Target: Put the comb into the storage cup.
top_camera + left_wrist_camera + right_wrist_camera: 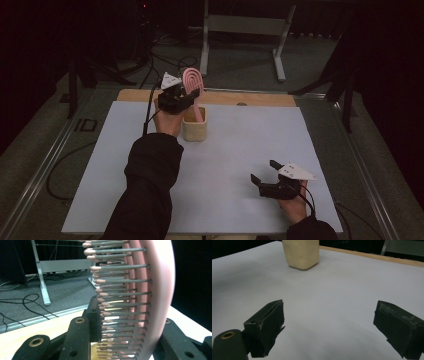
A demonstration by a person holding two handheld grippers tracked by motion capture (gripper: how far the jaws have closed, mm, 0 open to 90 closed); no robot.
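Note:
A pink hairbrush (193,82) stands upright with its handle down in a cream cup (194,129) at the back of the white table. My left gripper (186,97) is shut on the hairbrush just above the cup's rim. Seen up close in the left gripper view, the hairbrush (150,302) shows its rows of pink-tipped bristles between the black jaws. My right gripper (263,171) rests low at the front right of the table, open, with nothing between its fingers. Ahead of the right gripper (328,322), the cup (301,253) stands far off on the bare surface.
The white table (235,150) has a wooden strip (250,98) along its back edge. Behind it a metal stand (245,30) and cables (165,62) lie on the dark floor. Black cables trail from both grippers.

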